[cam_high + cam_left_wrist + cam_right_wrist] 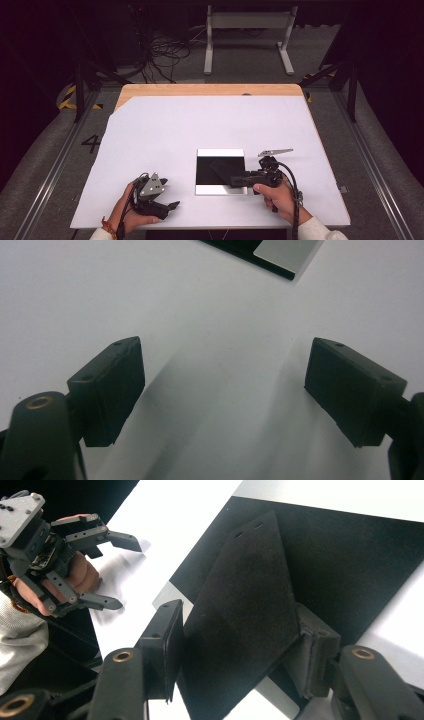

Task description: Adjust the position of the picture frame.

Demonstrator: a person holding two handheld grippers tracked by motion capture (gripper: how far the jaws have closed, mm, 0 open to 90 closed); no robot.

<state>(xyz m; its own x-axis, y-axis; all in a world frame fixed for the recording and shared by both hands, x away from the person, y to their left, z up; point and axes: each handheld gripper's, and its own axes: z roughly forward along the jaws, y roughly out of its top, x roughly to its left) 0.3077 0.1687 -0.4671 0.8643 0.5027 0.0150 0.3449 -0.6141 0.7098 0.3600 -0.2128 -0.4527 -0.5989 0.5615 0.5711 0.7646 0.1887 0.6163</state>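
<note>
A: Black flap (240, 615) – where was it w/ respect to the fingers?

B: Right between the right gripper's (239, 179) fingers (162, 647). In the right gripper view it stood on edge in the gap, long axis running from the fingers up toward 12 o'clock, tapering to a narrow end w/ two small holes. Fingers were clenched on its lower part, one pad on each face, as far as I could judge.

A: And on the surface (165, 135)?

B: Over the black square pad (220, 171) w/ white borders, just right of centre, near edge. Gripper came in from 3 o'clock, pointing to 9. Whether the flap's far end touched the pad, couldn't tell.

A: Left gripper (170, 206)?

B: Well apart, at abt 8 o'clock from the pad, near the front edge. Fingers (107, 390) released, wide apart, nothing btwn them but bare white surface. A corner of the pad sat far off at its 1 o'clock.

A: So which hand was nearer?

B: Right hand (275, 197), no contest. My guess: any next move turned on the right one; the left would've had to travel toward 2 o'clock to help.
</note>
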